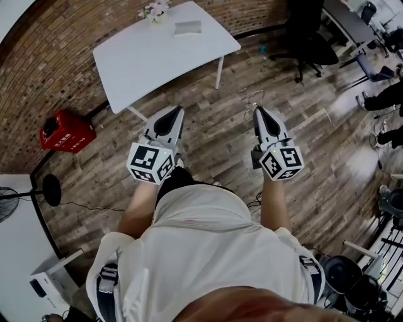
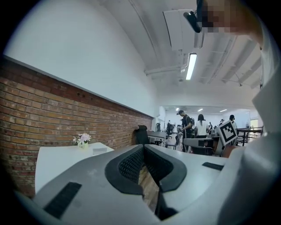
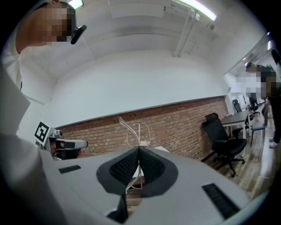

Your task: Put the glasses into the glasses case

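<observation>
Thin wire-framed glasses (image 3: 131,130) stick up out of the tips of my right gripper (image 3: 138,148), which is shut on them. From the head view the glasses (image 1: 252,99) show just ahead of the right gripper (image 1: 259,111), above the wooden floor. A small grey glasses case (image 1: 187,27) lies at the far side of the white table (image 1: 157,60); the left gripper view shows the case (image 2: 99,150) beside a flower pot (image 2: 82,139). My left gripper (image 1: 178,111) is shut with nothing in it, held level with the right one, short of the table.
A small flower pot (image 1: 155,11) stands at the table's far edge near the brick wall. A red crate (image 1: 66,132) sits on the floor to the left, and a black office chair (image 1: 308,44) stands at the right. People stand far off (image 2: 193,125).
</observation>
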Available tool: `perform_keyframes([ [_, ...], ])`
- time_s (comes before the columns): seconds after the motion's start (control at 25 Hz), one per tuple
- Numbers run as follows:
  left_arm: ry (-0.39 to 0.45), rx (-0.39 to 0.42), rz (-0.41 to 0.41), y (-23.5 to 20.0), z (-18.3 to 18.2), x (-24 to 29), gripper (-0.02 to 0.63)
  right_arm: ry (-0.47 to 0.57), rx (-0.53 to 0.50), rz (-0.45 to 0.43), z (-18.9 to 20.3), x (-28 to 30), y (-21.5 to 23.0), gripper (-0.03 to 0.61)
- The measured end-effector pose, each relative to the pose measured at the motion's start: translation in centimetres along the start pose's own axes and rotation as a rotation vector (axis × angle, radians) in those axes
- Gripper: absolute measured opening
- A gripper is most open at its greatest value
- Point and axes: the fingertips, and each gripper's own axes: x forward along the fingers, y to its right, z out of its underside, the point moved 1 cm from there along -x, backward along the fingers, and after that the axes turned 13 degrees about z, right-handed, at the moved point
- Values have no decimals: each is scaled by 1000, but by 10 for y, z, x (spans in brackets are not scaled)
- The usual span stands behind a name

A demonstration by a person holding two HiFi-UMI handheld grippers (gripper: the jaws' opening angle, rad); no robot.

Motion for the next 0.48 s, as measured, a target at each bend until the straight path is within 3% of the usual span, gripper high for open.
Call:
perform_keyframes([
  [0.48, 26, -75, 50, -146, -7, 2, 18, -26, -50, 70, -13, 124, -59, 57],
])
